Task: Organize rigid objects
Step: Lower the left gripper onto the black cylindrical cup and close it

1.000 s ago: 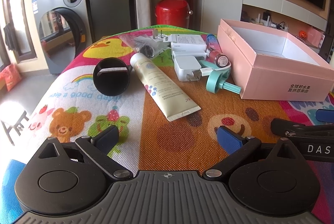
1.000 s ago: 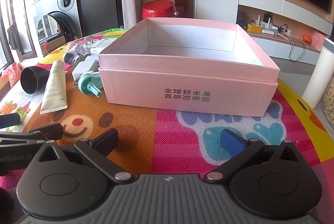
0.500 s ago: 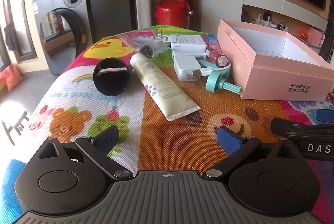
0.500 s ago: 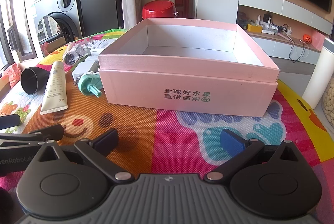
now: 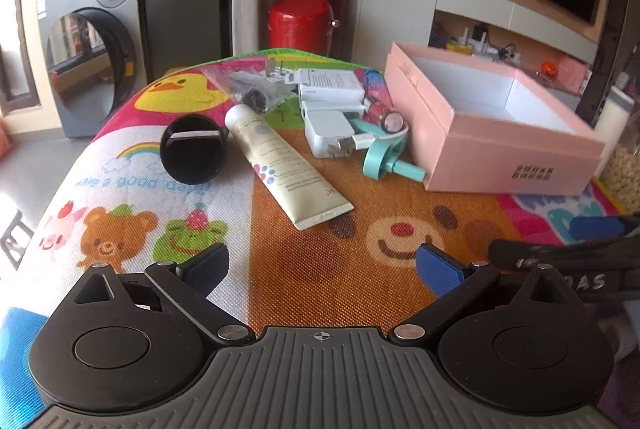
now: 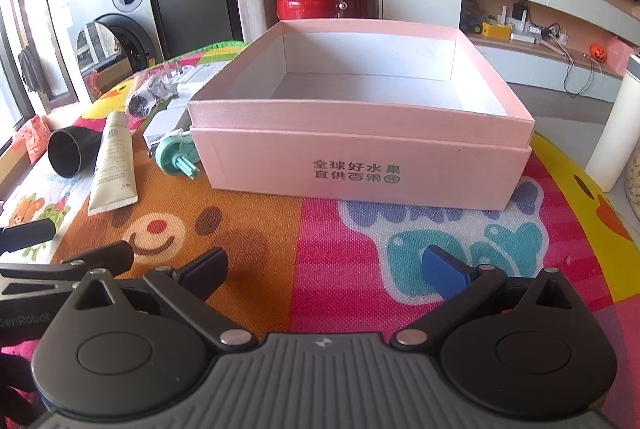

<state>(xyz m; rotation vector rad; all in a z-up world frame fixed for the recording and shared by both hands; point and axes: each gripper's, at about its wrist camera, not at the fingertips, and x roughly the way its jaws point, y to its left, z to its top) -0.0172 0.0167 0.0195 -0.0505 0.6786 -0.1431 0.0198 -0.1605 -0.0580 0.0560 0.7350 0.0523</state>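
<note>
left gripper point(image 5: 320, 265) fingers spread wide, gripping nothing. right gripper point(image 6: 324, 267) likewise wide, nothing held. pink box point(image 6: 360, 133) at 12 o'clock of right gripper. cream tube point(image 5: 280, 165), black cup point(image 5: 194, 155), white charger point(image 5: 330, 133) at 11–12 o'clock of left gripper.

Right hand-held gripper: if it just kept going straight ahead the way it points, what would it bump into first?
Most likely the front wall of the pink box, straight ahead of the open right hand-held gripper. Only bare mat lies between them.
</note>
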